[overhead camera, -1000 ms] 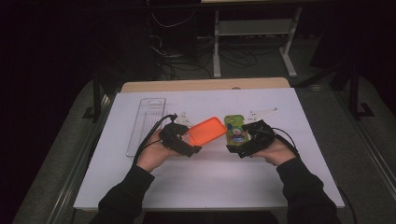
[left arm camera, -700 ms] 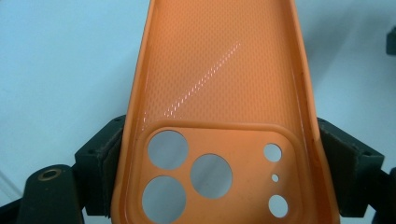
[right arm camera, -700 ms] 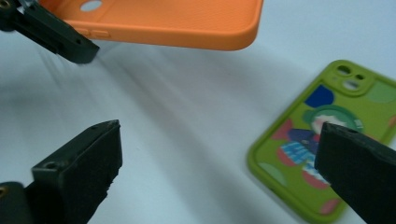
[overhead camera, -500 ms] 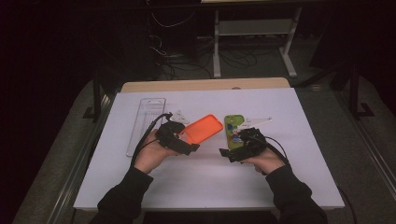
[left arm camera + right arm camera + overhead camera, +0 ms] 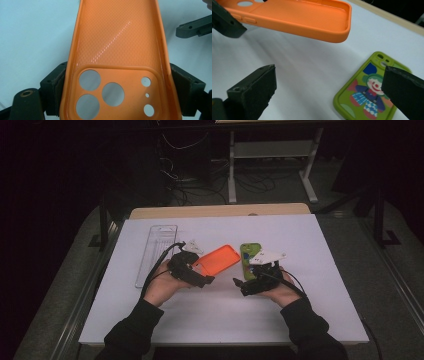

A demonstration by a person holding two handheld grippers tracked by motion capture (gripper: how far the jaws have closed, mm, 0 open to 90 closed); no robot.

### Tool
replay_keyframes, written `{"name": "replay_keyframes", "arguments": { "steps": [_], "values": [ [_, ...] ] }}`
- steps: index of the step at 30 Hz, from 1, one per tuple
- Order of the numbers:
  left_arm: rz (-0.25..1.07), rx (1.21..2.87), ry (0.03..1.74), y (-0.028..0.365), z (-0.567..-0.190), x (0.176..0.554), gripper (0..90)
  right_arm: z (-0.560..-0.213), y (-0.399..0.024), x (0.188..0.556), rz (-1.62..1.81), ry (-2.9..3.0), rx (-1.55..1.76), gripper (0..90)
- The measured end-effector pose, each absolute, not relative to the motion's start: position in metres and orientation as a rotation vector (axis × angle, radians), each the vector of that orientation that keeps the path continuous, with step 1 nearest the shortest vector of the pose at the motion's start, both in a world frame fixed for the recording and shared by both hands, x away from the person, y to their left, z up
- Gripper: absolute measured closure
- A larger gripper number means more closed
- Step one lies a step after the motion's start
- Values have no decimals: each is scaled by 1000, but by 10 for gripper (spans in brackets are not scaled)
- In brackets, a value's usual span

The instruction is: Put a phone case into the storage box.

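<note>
Since the earlier high views: right gripper (image 5: 239, 283) pulled back from over the green phone (image 5: 249, 261), lower and nearer the table's (image 5: 320, 270) front edge, now pointing left toward the other hand. Green phone uncovered at its upper end as a result, otherwise in the same spot. Left gripper (image 5: 209, 279) hardly shifted; orange case (image 5: 217, 259) held at the same tilt, up and to the right.

Left gripper (image 5: 113, 87): jaws clamped on the orange case (image 5: 117, 50) at its camera end, one pad pressed on each long side, open side of the case facing the camera, lens holes near the bottom of the left gripper view. Case lifted clear of the table, seen from the right gripper view as hanging above the white surface with a shadow beneath.

Right gripper (image 5: 329, 87): jaws wide apart, nothing between them, touching nothing. Green phone (image 5: 364, 92) flat on the table just beyond, clown picture up, partly behind the jaw at the right of that view. Orange case (image 5: 297, 17) farther off, apart from the phone.

Clear tray (image 5: 156, 251) lying at the left of the table, beyond the left hand (image 5: 162, 287).
</note>
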State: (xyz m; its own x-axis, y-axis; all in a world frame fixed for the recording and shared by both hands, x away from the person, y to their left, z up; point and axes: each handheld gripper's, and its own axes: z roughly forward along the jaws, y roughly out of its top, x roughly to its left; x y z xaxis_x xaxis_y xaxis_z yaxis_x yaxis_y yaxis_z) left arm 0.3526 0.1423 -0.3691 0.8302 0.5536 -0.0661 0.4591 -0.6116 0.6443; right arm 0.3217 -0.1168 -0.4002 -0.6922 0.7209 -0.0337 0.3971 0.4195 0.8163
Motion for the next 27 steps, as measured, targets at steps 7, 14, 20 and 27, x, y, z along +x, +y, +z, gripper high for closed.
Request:
{"name": "replay_keyframes", "arguments": {
  "steps": [7,14,20,27],
  "values": [
    [178,2329,738,142,-369,352,159,-401,-113,316,1103,2265,829,0],
    [182,2334,725,142,-369,353,159,-401,-109,312,1062,2238,735,0],
    [192,2339,709,141,-369,353,159,-400,-107,309,1001,2203,619,0],
    [191,2340,712,141,-369,353,159,-402,-103,305,925,2175,522,0]
  ]
}}
